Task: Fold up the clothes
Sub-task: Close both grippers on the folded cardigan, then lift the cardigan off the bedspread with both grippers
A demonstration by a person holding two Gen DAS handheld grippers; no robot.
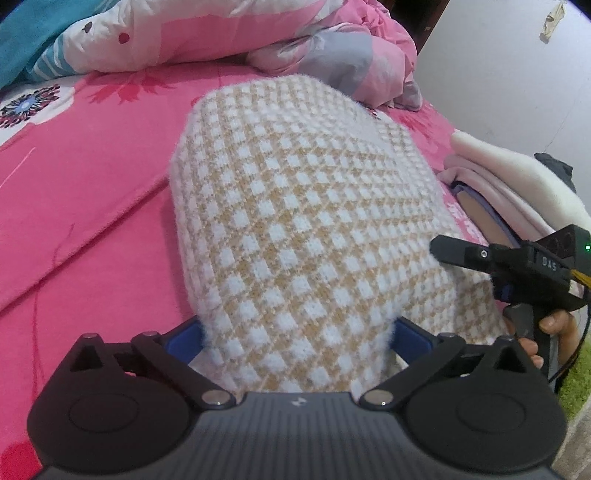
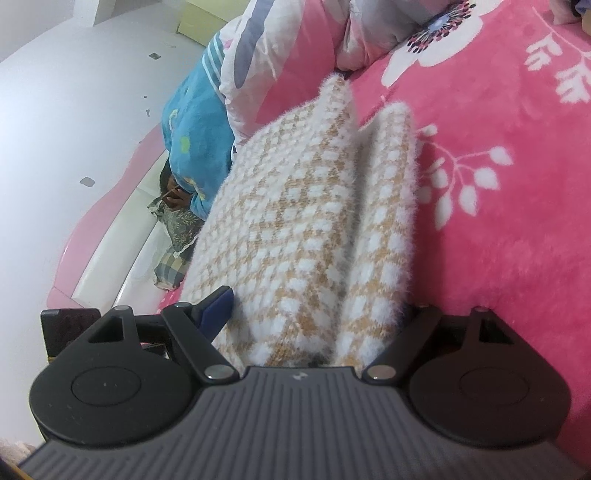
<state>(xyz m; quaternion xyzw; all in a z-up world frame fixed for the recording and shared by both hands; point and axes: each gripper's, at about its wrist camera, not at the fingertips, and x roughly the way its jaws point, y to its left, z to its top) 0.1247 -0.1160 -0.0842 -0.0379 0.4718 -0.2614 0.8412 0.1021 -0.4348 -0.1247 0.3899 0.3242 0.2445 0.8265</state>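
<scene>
**Left wrist and right wrist views: checked knit bundle between both tools on the pink bed**

Left wrist view looks down over the left tool (image 1: 297,338), whose two blue-padded fingers (image 1: 184,341) stand wide apart on either side of the near end of a folded sweater (image 1: 295,206). The sweater is a fluffy knit in a white and tan check, lying as a thick bundle on the pink flowered bedspread (image 1: 92,177). Its fuzzy edges brush both blue pads, but the pads do not visibly press into it, so the left tool reads as spread, not clamped. At the right side the right tool (image 1: 454,254) reaches in with a black finger resting against the sweater's right flank, and a hand (image 1: 546,332) grips its handle below. Behind that tool sits a stack of folded clothes (image 1: 506,184) in cream and pale pink at the bed's edge. A rumpled pink, white and grey quilt (image 1: 258,33) is heaped at the far end of the bed, beside a teal blanket (image 1: 22,40).

Right wrist view looks along the right tool (image 2: 317,314), with the sweater (image 2: 303,229) filling the space between its fingers. Two folded layers show, with a deep crease between them. The left blue pad (image 2: 218,310) lies against the knit's side; the right pad is hidden behind the fluff, so whether this tool clamps the sweater or merely brackets it cannot be told. The bedspread (image 2: 517,184) spreads to the right, the quilt (image 2: 280,55) and teal blanket (image 2: 195,122) lie beyond, and a white wall (image 2: 74,110) rises on the left.
</scene>
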